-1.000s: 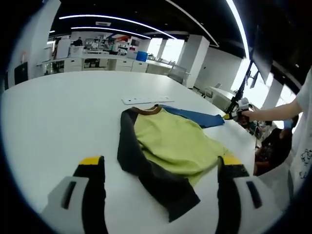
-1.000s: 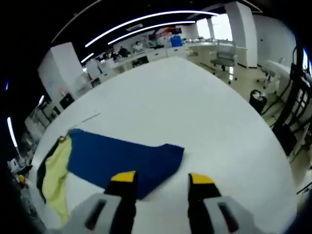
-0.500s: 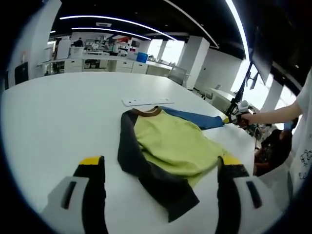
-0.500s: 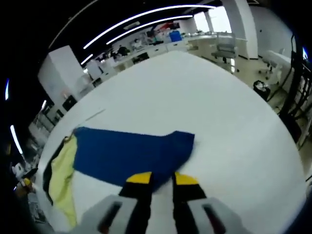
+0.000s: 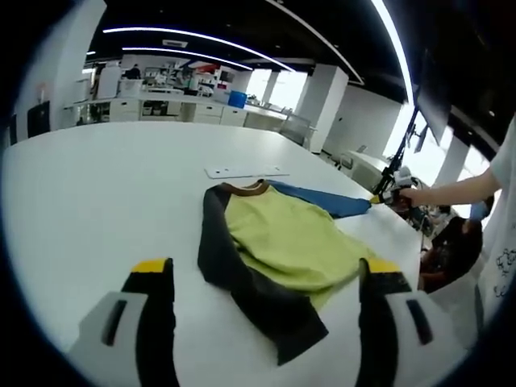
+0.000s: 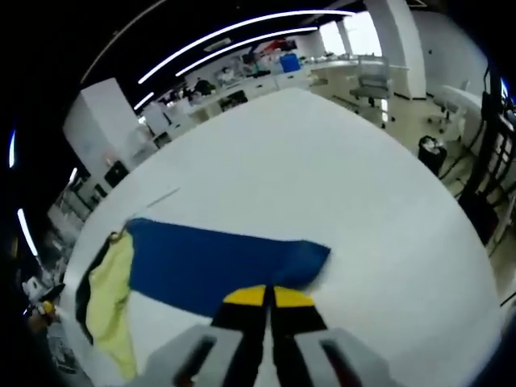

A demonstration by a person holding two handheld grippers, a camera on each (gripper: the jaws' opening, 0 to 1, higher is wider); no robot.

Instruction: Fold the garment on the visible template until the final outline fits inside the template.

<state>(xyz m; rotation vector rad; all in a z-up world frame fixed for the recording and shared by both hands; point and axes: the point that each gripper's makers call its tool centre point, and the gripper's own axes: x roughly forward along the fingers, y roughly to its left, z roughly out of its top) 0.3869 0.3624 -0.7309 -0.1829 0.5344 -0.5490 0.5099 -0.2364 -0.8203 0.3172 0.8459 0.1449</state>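
Because the long blue fabric sleeve (image 6: 218, 260) runs lengthwise from the shirt body out toward my right gripper (image 6: 268, 297), the coming fold turns on that axis: the sleeve has to travel back along its own length, toward the body at about ten o'clock in the right gripper view. My right gripper's yellow-tipped jaws are pressed together with no gap between them, right at the sleeve's near edge by the cuff end; I judge they have the cloth pinched, though the actual bite is hidden under the tips. From there the sleeve stretches away to about ten o'clock, where it meets the yellow-green panel with its dark side (image 6: 109, 298).

In the left gripper view, the long-sleeved knit shirt with yellow-green front, dark grey sleeve and brown collar (image 5: 282, 242) lies flat on the big white round table (image 5: 97, 193), straight ahead at twelve o'clock between my left gripper's (image 5: 262, 278) jaws. Those jaws stand wide apart and hold nothing. The dark sleeve lies folded along the shirt's near side, ending close to me at about six o'clock. The blue sleeve reaches out toward two o'clock, where my other hand (image 5: 407, 193) holds the right gripper at its tip. A flat white strip (image 5: 244, 171) lies just beyond the collar; I cannot tell whether it belongs to the template.

So the right hand is on the work, and the left is nearer the dark sleeve.
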